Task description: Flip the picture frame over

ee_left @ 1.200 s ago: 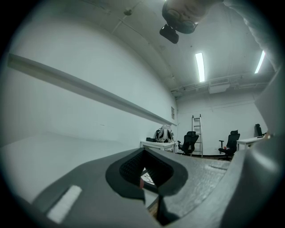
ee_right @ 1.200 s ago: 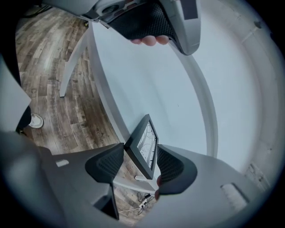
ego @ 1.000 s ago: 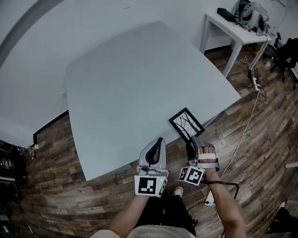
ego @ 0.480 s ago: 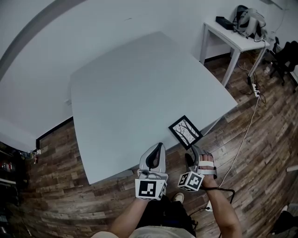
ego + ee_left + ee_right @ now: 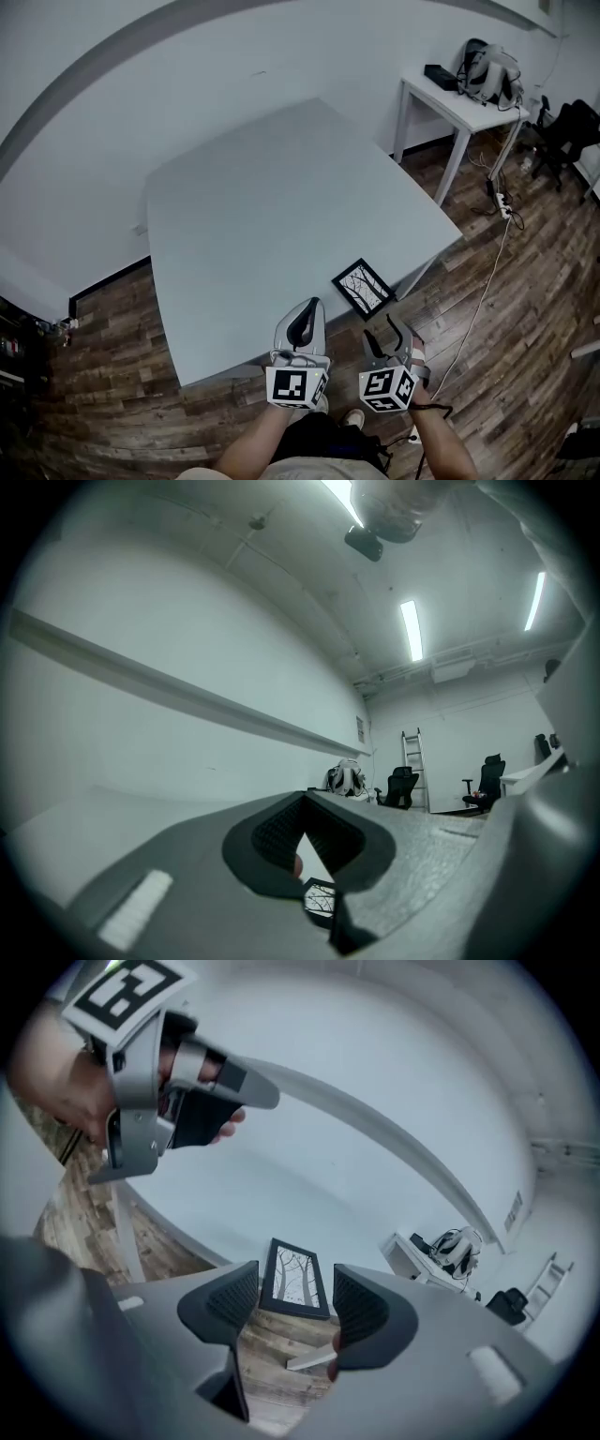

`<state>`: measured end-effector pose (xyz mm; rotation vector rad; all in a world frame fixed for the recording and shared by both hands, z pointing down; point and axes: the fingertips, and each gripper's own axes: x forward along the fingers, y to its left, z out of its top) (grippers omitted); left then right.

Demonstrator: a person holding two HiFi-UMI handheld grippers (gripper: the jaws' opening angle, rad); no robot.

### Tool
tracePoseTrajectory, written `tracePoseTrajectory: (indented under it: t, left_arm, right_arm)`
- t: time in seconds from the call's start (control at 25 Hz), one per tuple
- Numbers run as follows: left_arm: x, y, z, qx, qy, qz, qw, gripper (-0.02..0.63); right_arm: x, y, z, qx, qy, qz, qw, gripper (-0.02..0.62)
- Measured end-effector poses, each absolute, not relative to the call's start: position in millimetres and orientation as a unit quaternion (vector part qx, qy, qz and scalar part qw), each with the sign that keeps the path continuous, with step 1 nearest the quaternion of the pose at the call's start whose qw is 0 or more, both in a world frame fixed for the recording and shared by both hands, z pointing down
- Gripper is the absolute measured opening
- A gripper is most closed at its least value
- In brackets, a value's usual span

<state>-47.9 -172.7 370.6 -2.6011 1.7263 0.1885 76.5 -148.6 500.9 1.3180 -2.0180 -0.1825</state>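
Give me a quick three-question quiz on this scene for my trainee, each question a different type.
1. True or false: the picture frame lies picture side up on the table.
2. Which gripper has its jaws apart? A: left gripper. B: right gripper.
3. Short answer: is either gripper touching the picture frame?

Key: 1 true; 2 B; 3 no, both are held short of it, off the table's near edge.

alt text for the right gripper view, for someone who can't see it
The right tongs hang open above wood floor, aimed at a black picture frame lying picture-up near the edge of a pale table. The hand-held left tongs sit upper left.
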Motion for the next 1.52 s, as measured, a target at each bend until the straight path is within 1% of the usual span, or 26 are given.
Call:
tracePoseTrajectory:
  t: [0.28,0.32,0.52,0.68,0.88,1.0,1.52]
  left_arm:
    - [-45,-169,359,-0.837,0.544,0.062,0.006,0.001]
    - [-44,-168,358,-0.837,0.544,0.06,0.003,0.0]
    - [-39,-165,358,-0.842,0.538,0.042,-0.024,0.002]
    - [-35,-161,362,-0.844,0.533,0.033,-0.043,0.001]
    - [-33,-162,357,-0.849,0.525,0.023,-0.055,0.0]
    - [-35,-164,352,-0.849,0.525,0.023,-0.057,0.0]
    - [-28,-169,342,-0.85,0.524,0.024,-0.047,0.001]
  right_arm:
    - [90,-144,427,0.563,-0.793,-0.011,0.23,0.252]
    - [92,-143,418,0.57,-0.793,-0.009,0.215,0.239]
    - [109,-140,383,0.601,-0.781,0.002,0.169,0.208]
    - [122,-133,368,0.62,-0.774,0.018,0.129,0.159]
    - [131,-129,347,0.638,-0.765,0.005,0.094,0.067]
    - [137,-128,339,0.647,-0.759,0.01,0.073,0.027]
    - [152,-139,344,0.656,-0.751,0.01,0.071,0.023]
